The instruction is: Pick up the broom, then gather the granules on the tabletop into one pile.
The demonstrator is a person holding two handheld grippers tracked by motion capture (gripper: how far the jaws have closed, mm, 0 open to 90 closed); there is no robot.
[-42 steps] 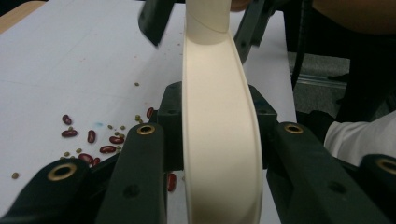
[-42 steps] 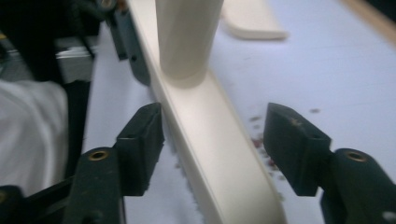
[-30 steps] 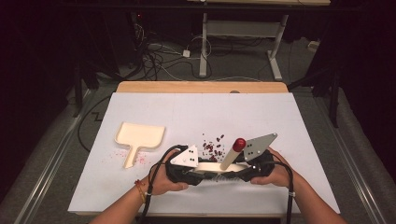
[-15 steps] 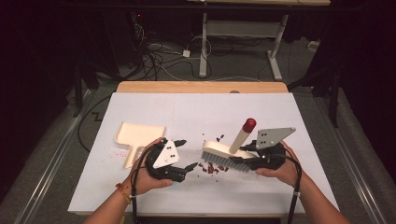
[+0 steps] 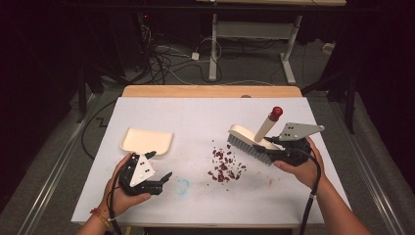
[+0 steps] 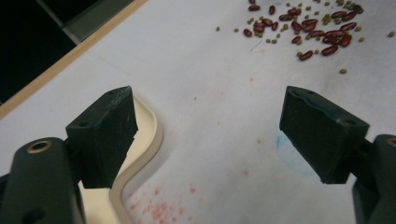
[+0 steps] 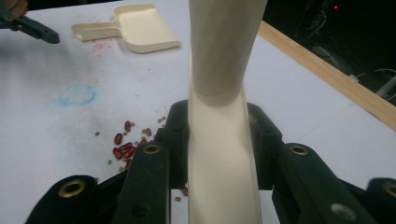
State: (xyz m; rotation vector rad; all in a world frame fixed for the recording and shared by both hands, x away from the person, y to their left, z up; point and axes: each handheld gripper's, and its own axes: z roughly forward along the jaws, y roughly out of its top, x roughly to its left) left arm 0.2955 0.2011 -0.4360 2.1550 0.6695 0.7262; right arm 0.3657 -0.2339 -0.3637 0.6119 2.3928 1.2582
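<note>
Right tool (image 5: 270, 148) gripping brush (image 5: 249, 141), white table (image 5: 205, 117), dark room, floor cables (image 5: 161, 63)

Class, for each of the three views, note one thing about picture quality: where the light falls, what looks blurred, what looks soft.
High view: the white table is brightly lit, the room behind nearly black. Left gripper view: the beans are fairly sharp, the near black pads slightly soft. Right gripper view: the brush handle, close to the lens, looks soft and pale; the dustpan is clearer.
</note>
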